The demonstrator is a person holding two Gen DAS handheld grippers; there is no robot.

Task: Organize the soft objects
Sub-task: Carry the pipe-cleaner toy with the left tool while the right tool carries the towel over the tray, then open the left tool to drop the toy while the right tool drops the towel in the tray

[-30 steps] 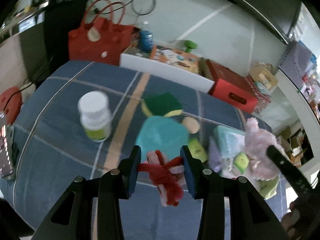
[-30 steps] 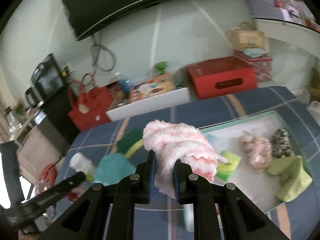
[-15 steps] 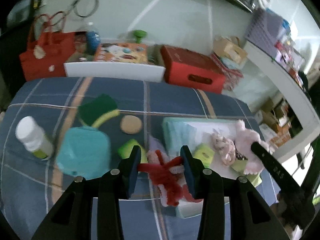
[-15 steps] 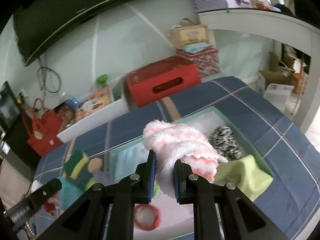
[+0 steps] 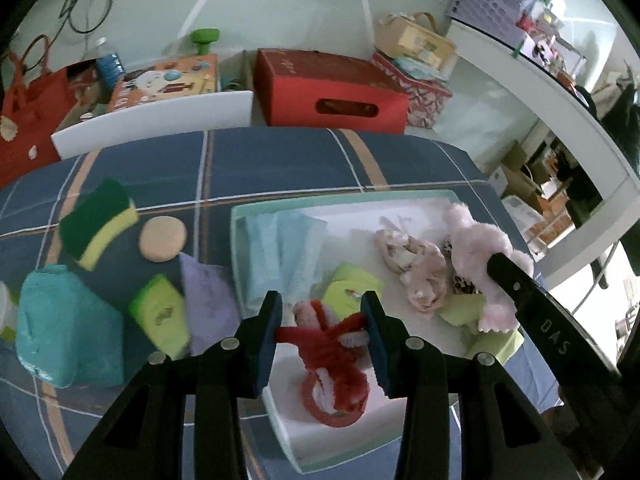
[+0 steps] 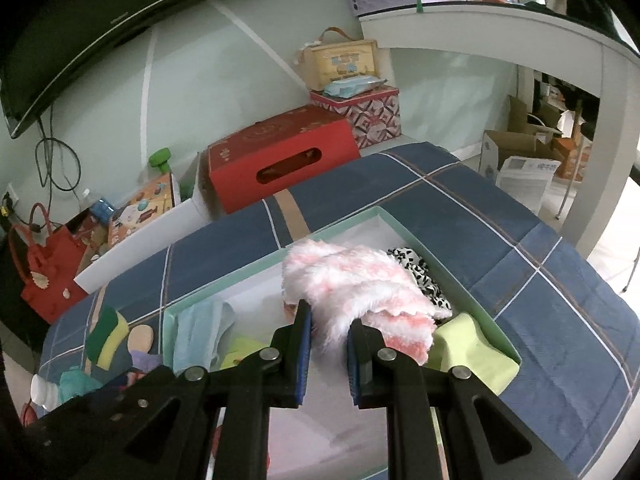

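Left tool [image 5: 322,334] clamped on a red scrunchie [image 5: 334,354], the fuzzy loop pinched across its middle between the blue pads, the rest dangling below. It hangs over the near end of the tray [image 5: 236,216], not yet set down

Right tool [image 6: 329,354] narrow, gripping a pink-and-white fluffy cloth [image 6: 356,292] by one edge; the bulk of it flops forward over the tray's [image 6: 472,300] far corner, above a leopard-print piece [image 6: 416,270] and a lime cloth [image 6: 468,348]

Already in the tray: blue towel [image 5: 280,256], a small green sponge [image 5: 352,284], a pale floral scrunchie [image 5: 412,268]. Both carried things look close to release, by my reading

Outside the tray on the plaid surface [image 5: 280,168]: green-yellow sponge [image 5: 98,228], round tan puff [image 5: 162,238], lilac cloth [image 5: 204,300], second green sponge [image 5: 160,318], teal pouch [image 5: 64,332]

Handling, judged:
- scrunchie: very light, springy, squashes flat; a pinch across the band is enough, no slip risk, may bounce or roll a little on release
- fluffy cloth: light, limp, no shape of its own; an edge grip lets it drape and cover neighbours; a bunched fold near the middle would drop tidier
- neither fragile; a firm squeeze does no harm
- the sponges would take a grip across the short sides; the thin puff sits flat, so its rim looks the only hold
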